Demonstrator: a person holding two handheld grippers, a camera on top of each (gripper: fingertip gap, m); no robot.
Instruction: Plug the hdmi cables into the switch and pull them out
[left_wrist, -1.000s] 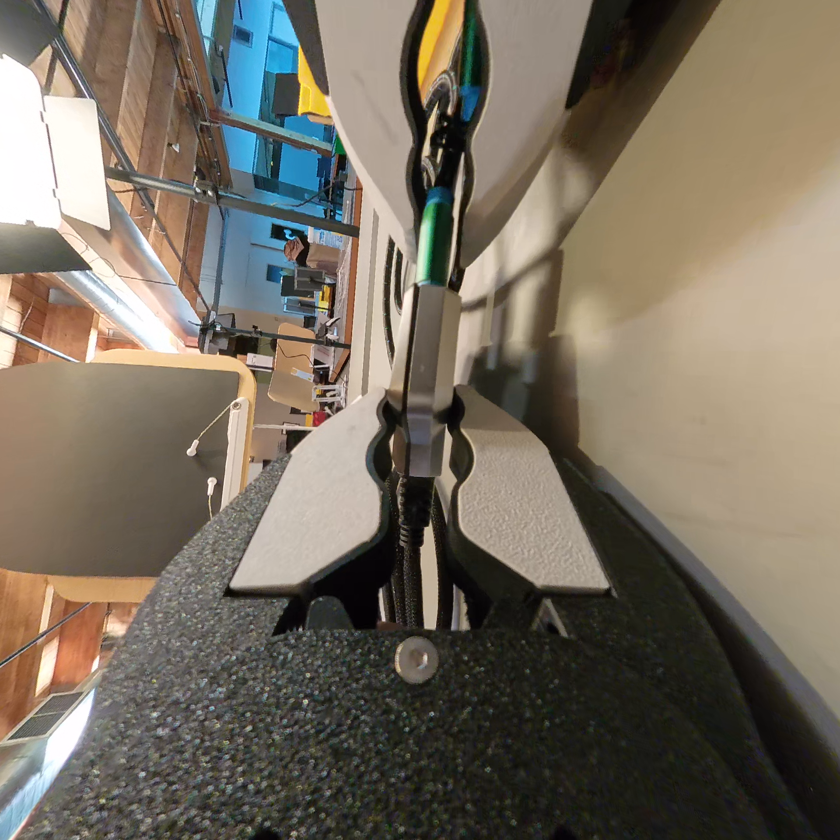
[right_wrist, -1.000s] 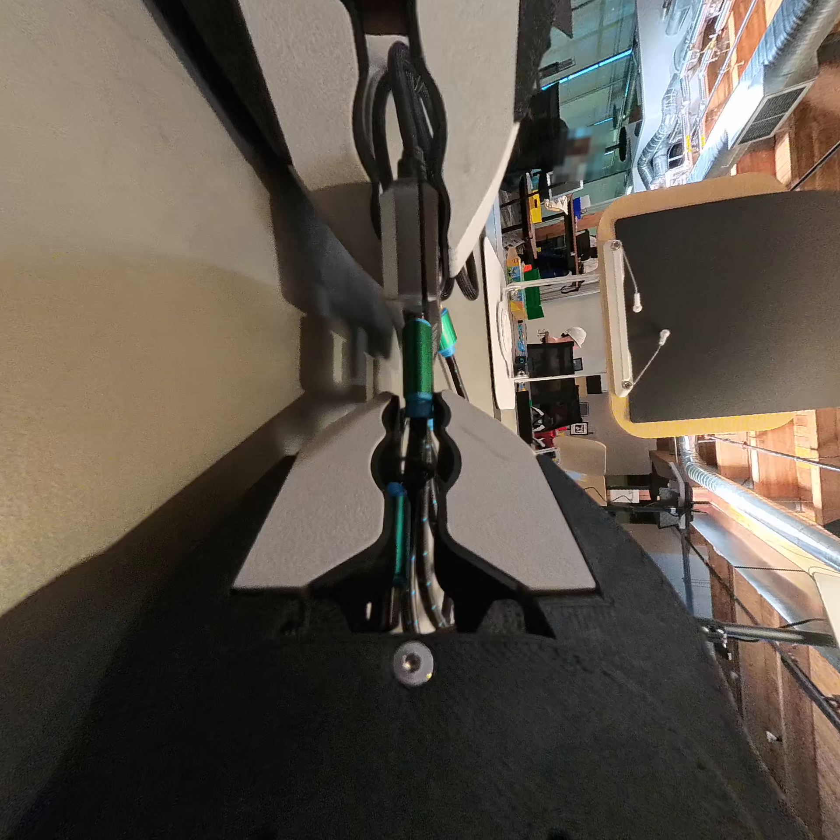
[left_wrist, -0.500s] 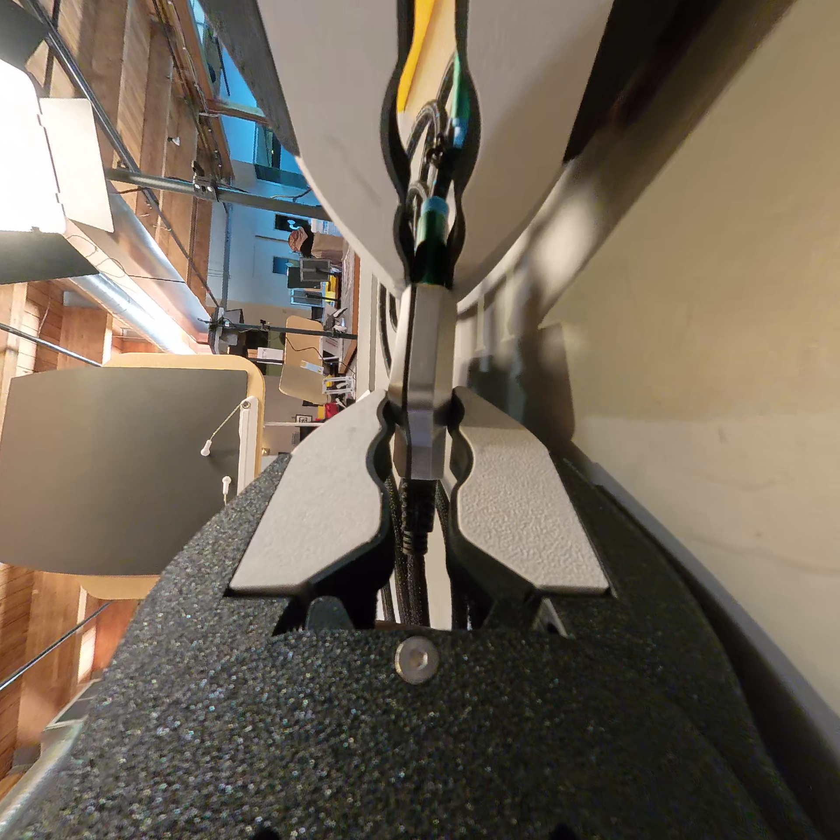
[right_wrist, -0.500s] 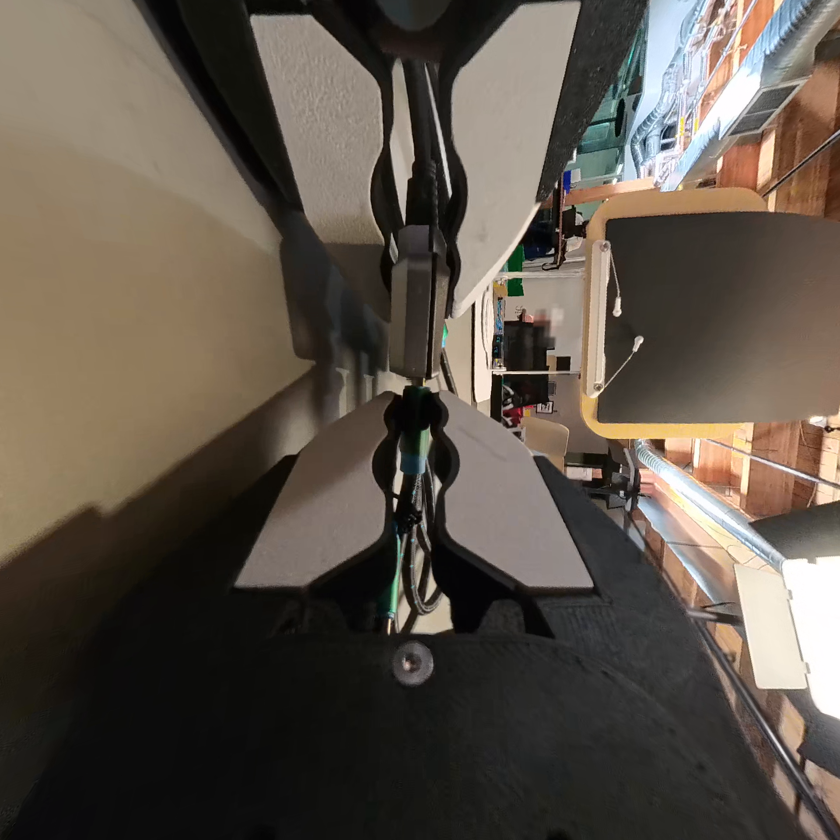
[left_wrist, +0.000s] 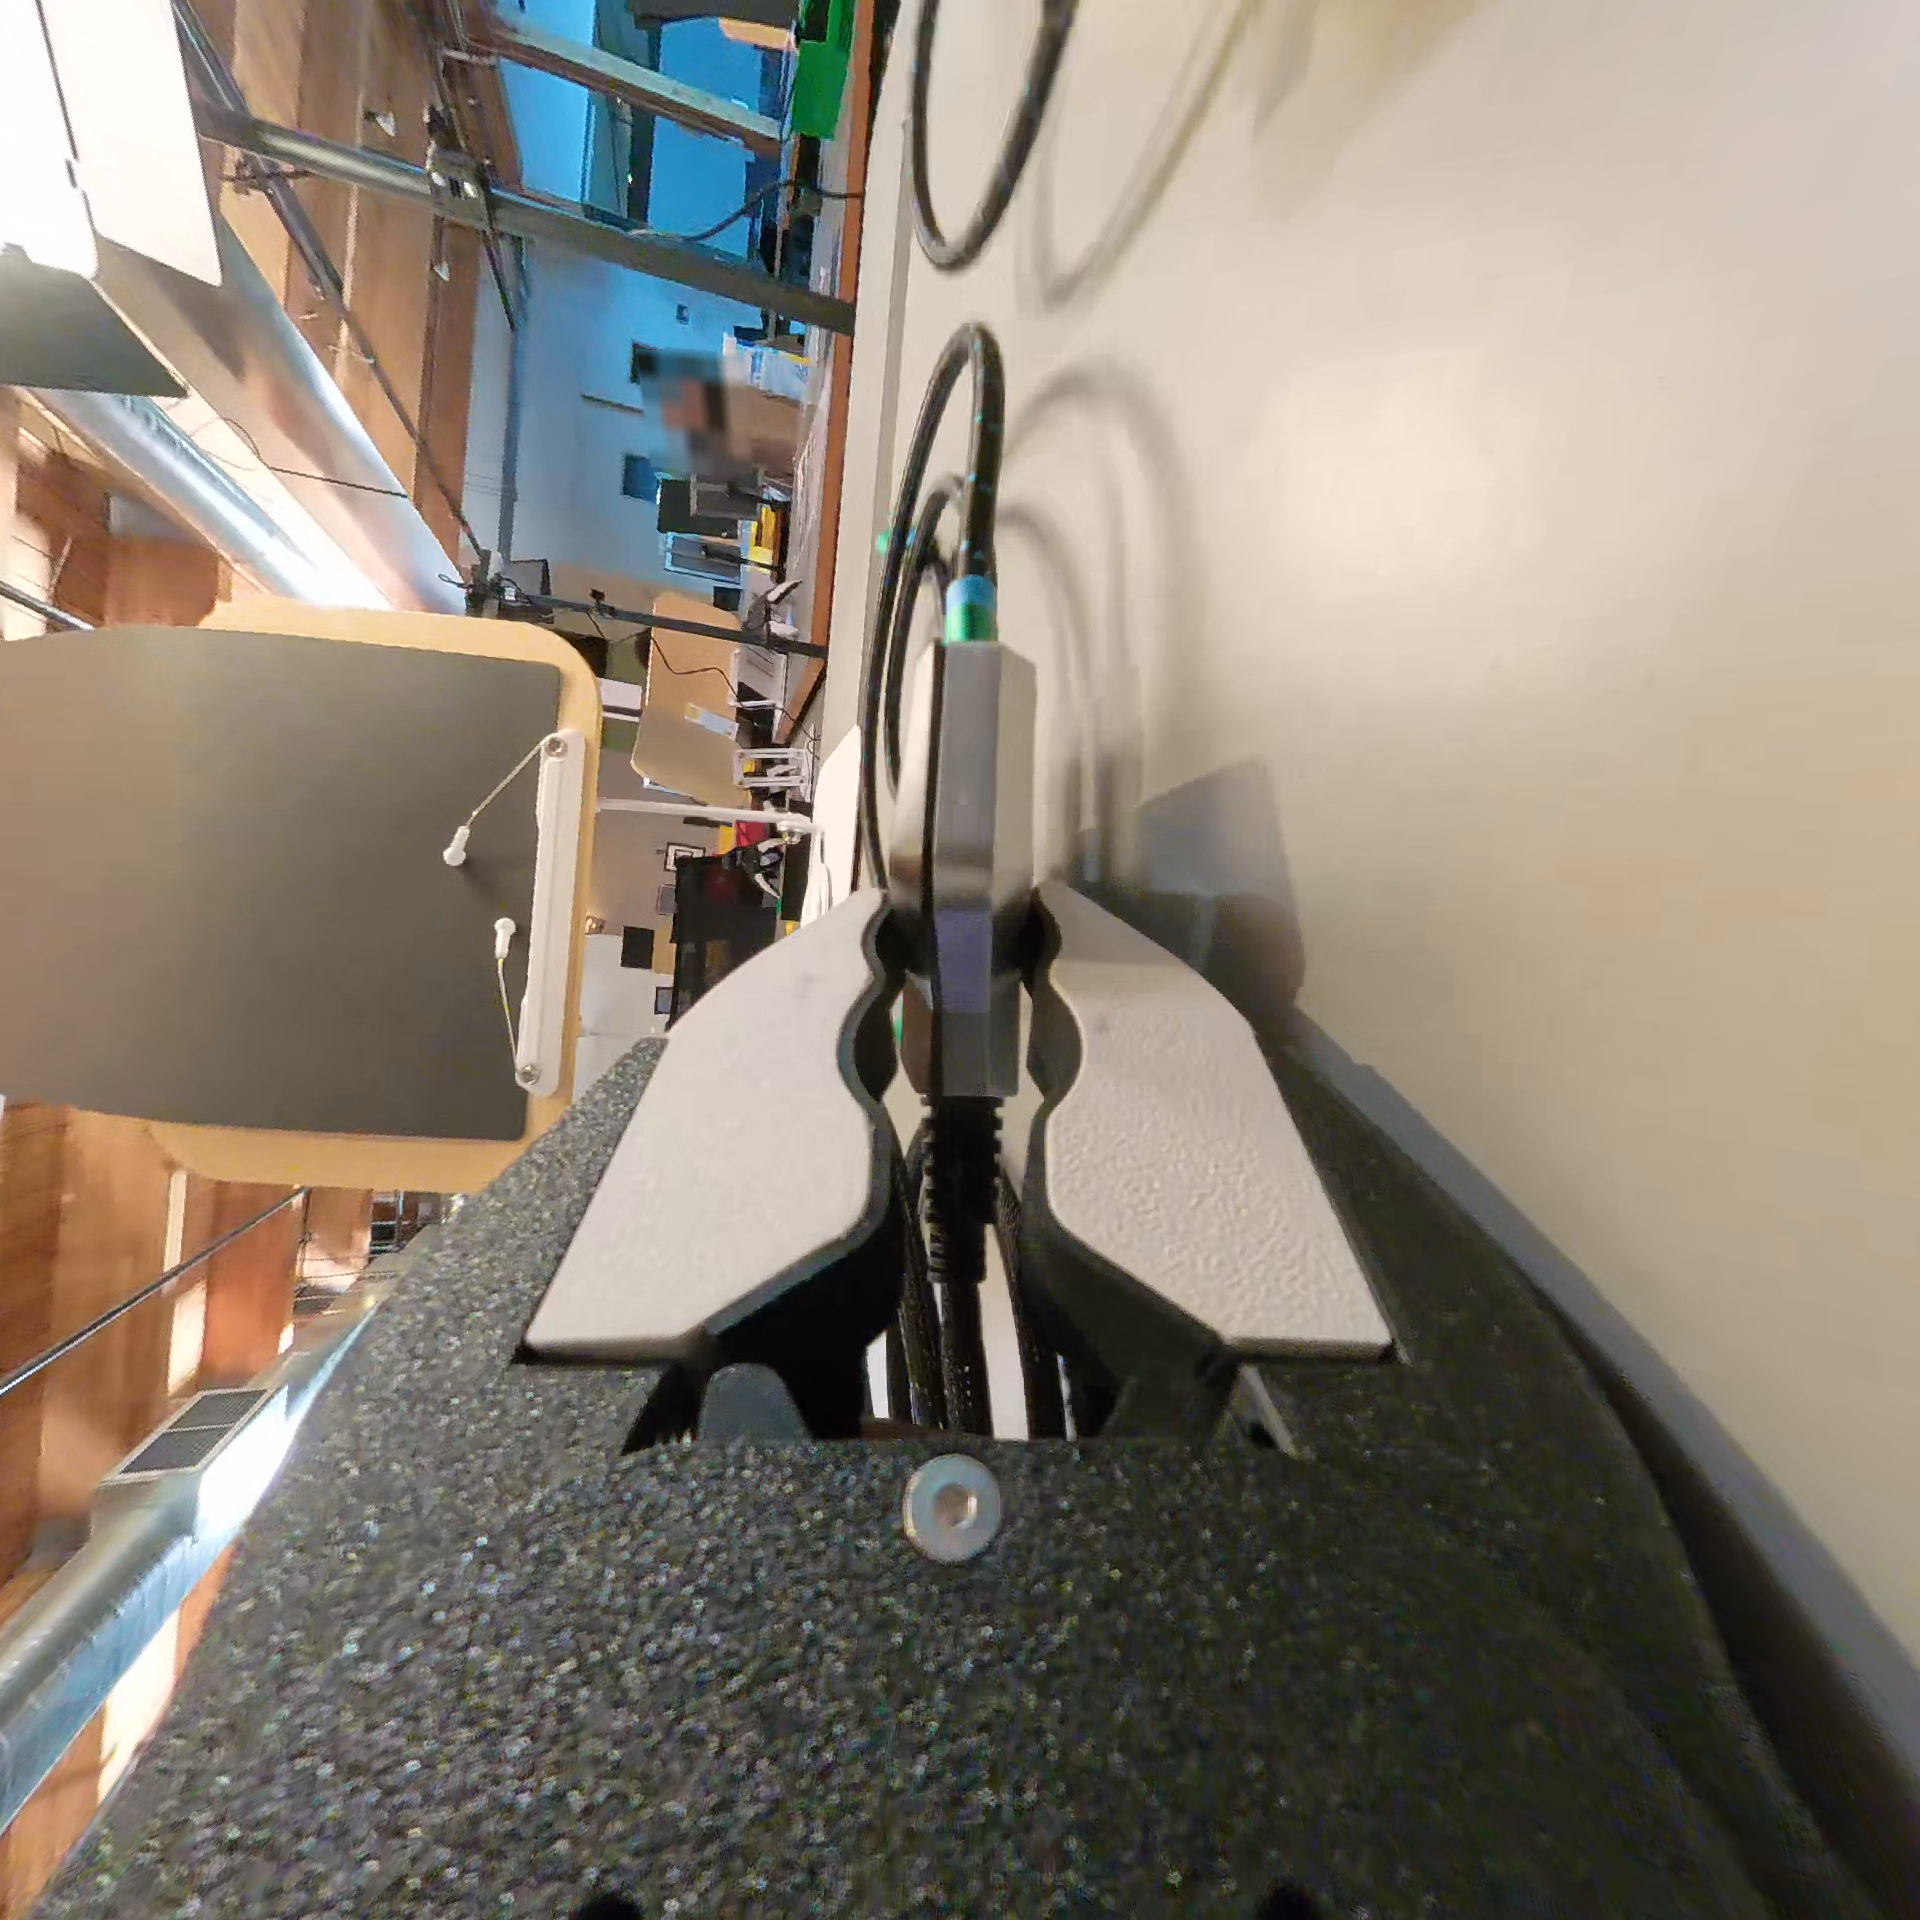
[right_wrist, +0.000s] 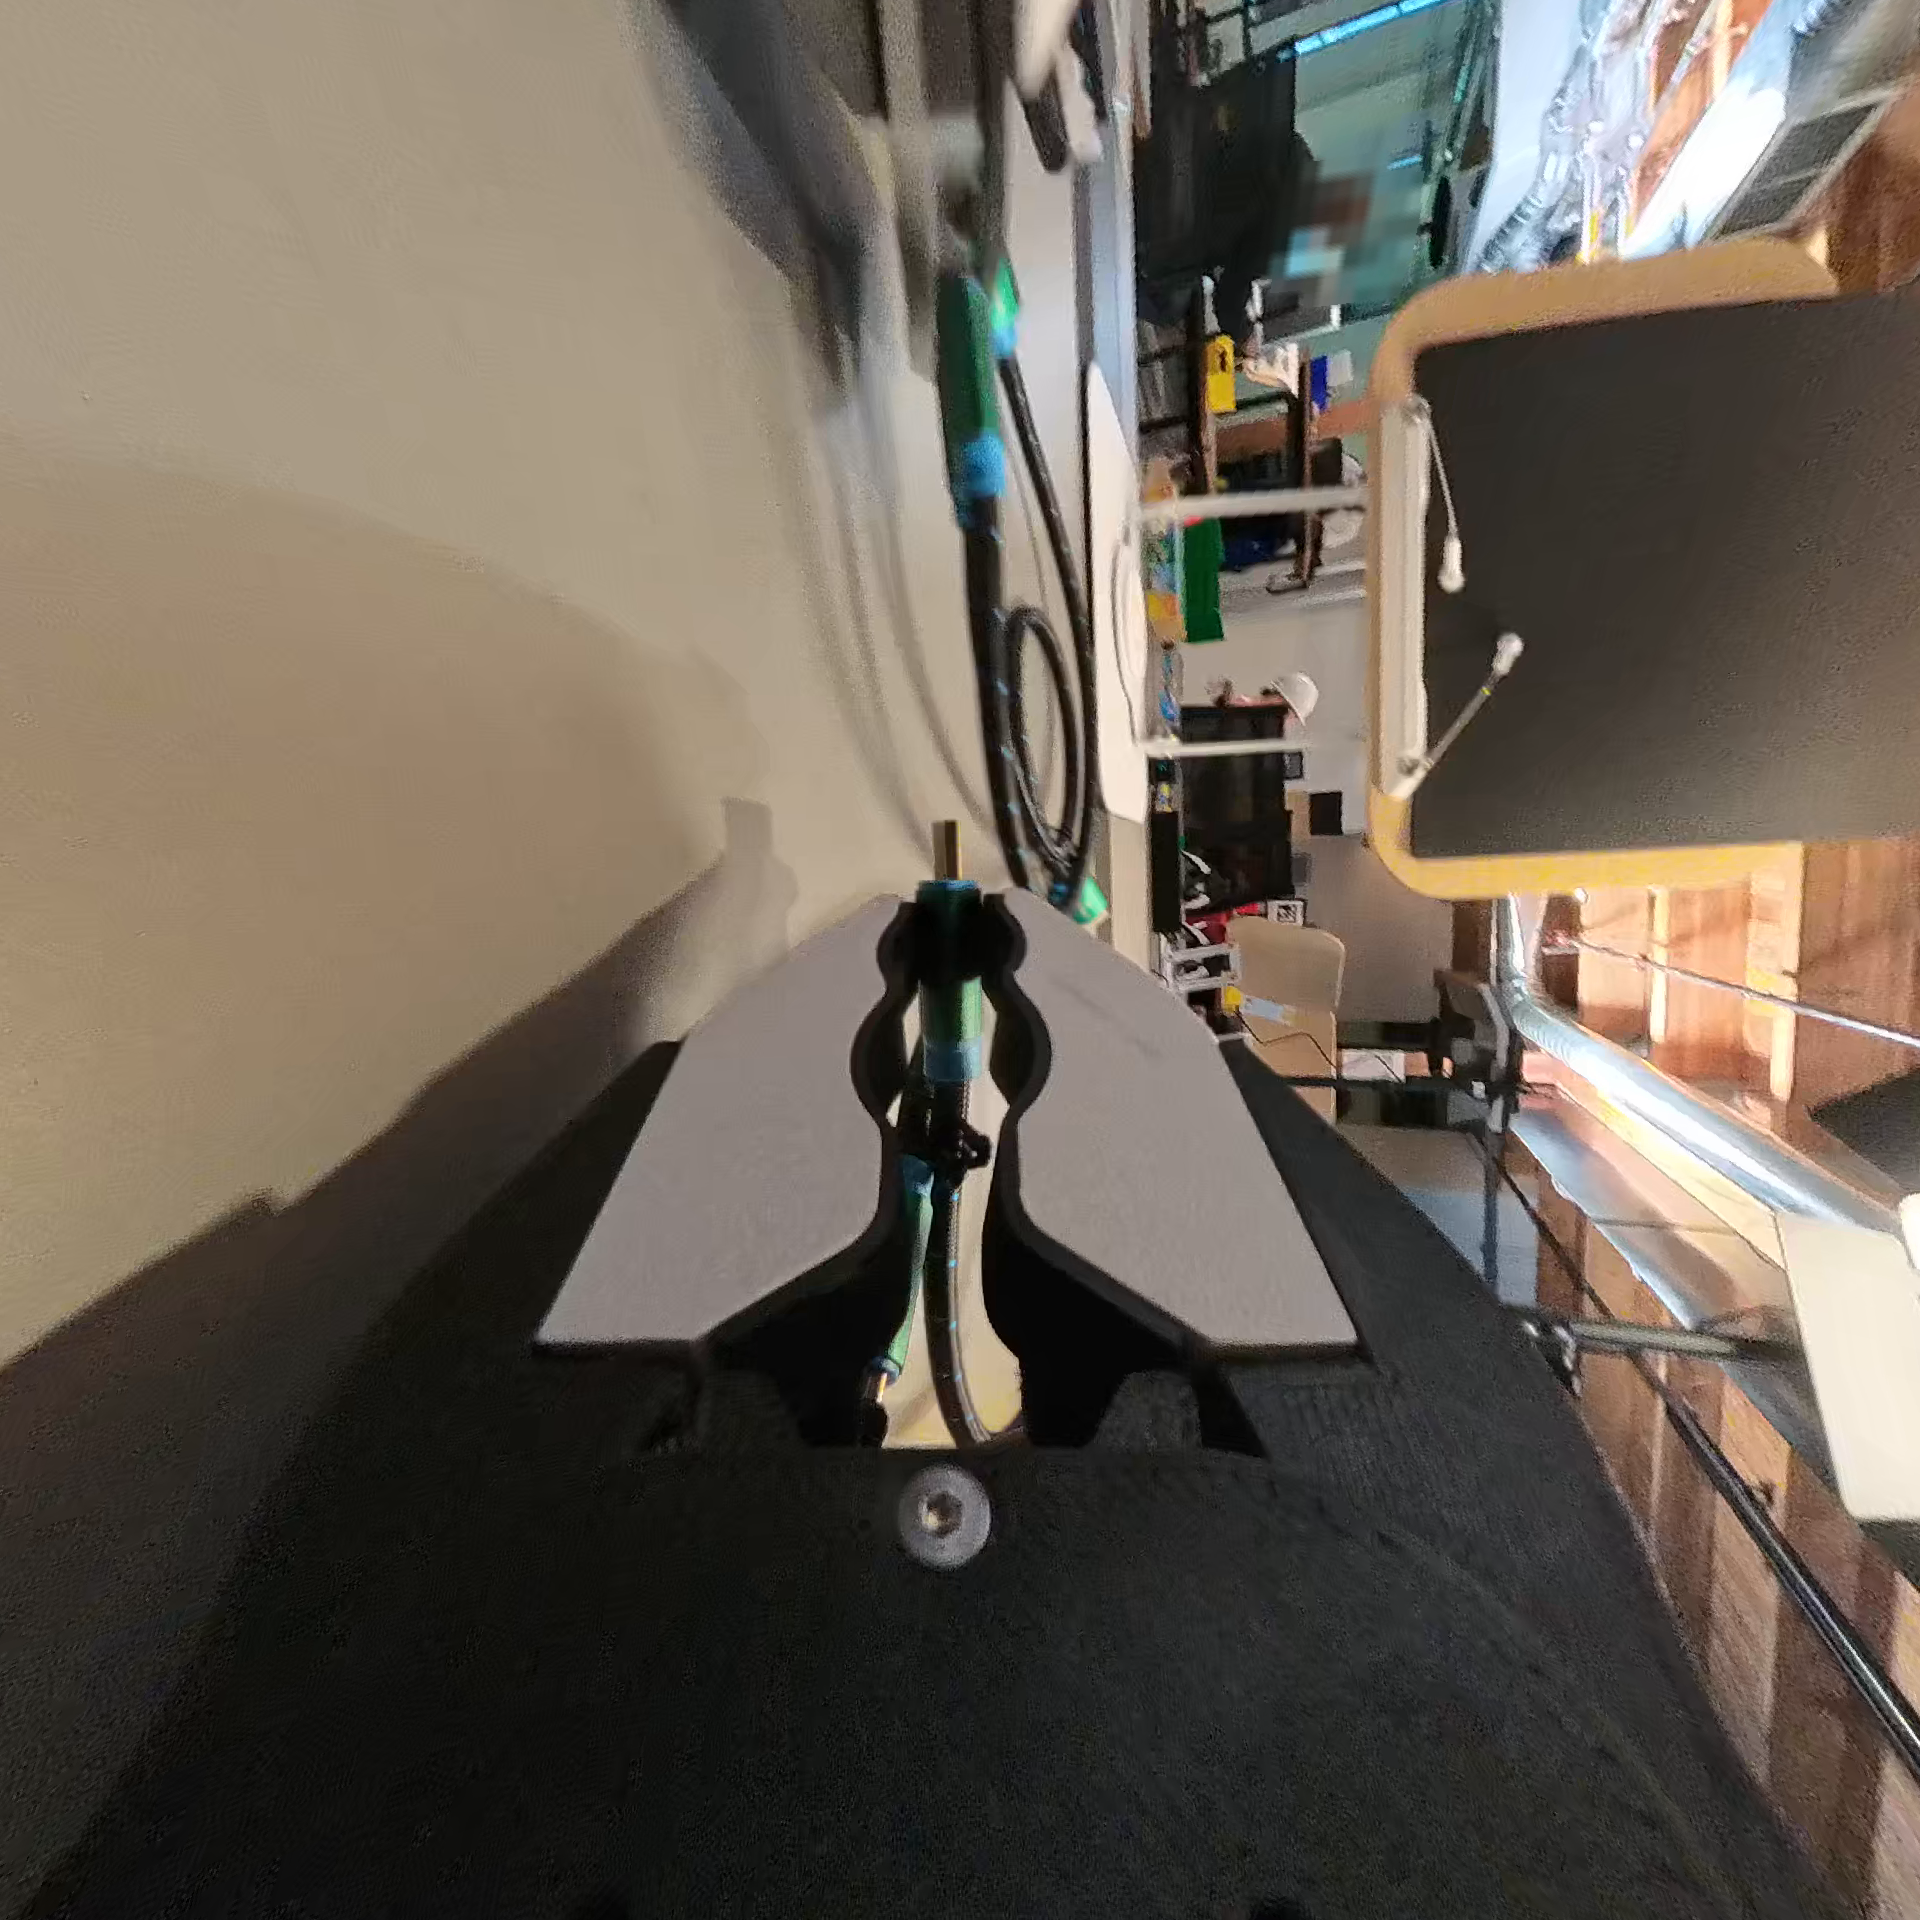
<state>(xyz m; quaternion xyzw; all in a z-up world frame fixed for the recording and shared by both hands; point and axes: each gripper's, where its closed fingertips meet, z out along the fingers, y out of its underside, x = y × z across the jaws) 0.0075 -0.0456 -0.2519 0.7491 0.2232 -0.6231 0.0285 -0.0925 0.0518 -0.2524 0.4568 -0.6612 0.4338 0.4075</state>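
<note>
My left gripper (left_wrist: 961, 925) is shut on the grey metal switch (left_wrist: 966, 790), whose black braided lead runs back between the fingers. A green HDMI plug (left_wrist: 968, 615) sits in the switch's far end, and its black cable (left_wrist: 935, 468) loops away over the table. My right gripper (right_wrist: 948, 914) is shut on another green HDMI plug (right_wrist: 951, 997). That plug's gold tip (right_wrist: 948, 850) sticks out bare, well apart from the switch (right_wrist: 930, 208), which is blurred at the top of the right wrist view with a green plug (right_wrist: 964, 343) in it.
Both views are rolled sideways along a cream table (left_wrist: 1507, 727). Black cable coils (right_wrist: 1039, 727) lie on it, with a loose green plug end (right_wrist: 1086, 899) beside them. A black panel in a wooden frame (left_wrist: 260, 873) stands beyond the table edge. A workshop lies behind.
The right gripper pushed its green plug up to the switch, then drew back with the plug out of the port. The two grippers are now far apart. The left still holds the switch.
</note>
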